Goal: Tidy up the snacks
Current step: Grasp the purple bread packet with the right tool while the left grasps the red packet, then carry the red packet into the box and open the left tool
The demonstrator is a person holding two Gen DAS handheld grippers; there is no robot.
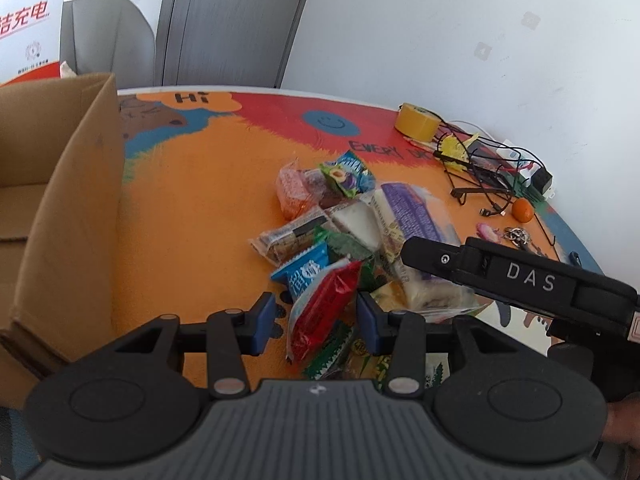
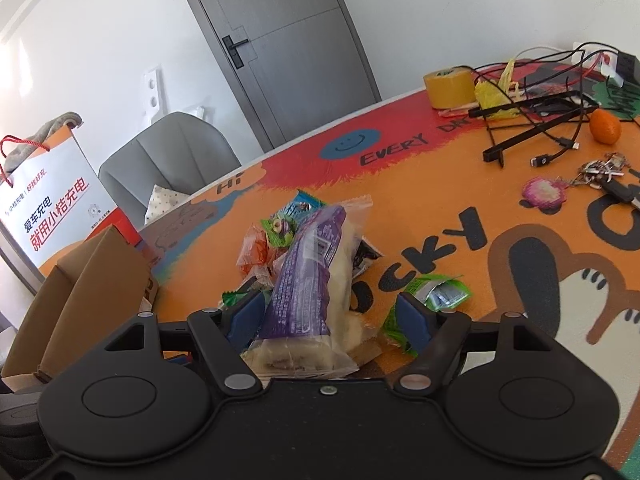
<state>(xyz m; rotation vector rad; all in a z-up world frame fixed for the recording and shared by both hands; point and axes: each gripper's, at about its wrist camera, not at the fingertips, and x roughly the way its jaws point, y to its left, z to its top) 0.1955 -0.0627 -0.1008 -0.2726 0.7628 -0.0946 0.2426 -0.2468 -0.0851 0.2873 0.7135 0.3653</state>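
Note:
A pile of wrapped snacks [image 1: 340,232] lies on the orange printed table. My left gripper [image 1: 316,318] is open, its blue pads on either side of a red packet [image 1: 324,312] at the near end of the pile; I cannot tell if they touch it. A blue packet [image 1: 304,270] lies just beyond. My right gripper [image 2: 330,316] is open around a long purple-and-clear bread packet [image 2: 308,280]. The right gripper's body also shows in the left wrist view [image 1: 520,280], over the pile's right side. An open cardboard box [image 1: 64,200] stands at the left.
A yellow tape roll [image 1: 416,122], a black wire stand with tangled cables [image 1: 480,168], a small orange [image 1: 523,210] and keys [image 2: 600,172] lie at the table's far right. A green packet [image 2: 436,296] lies beside the right finger. A grey chair [image 2: 168,160] and a door stand behind.

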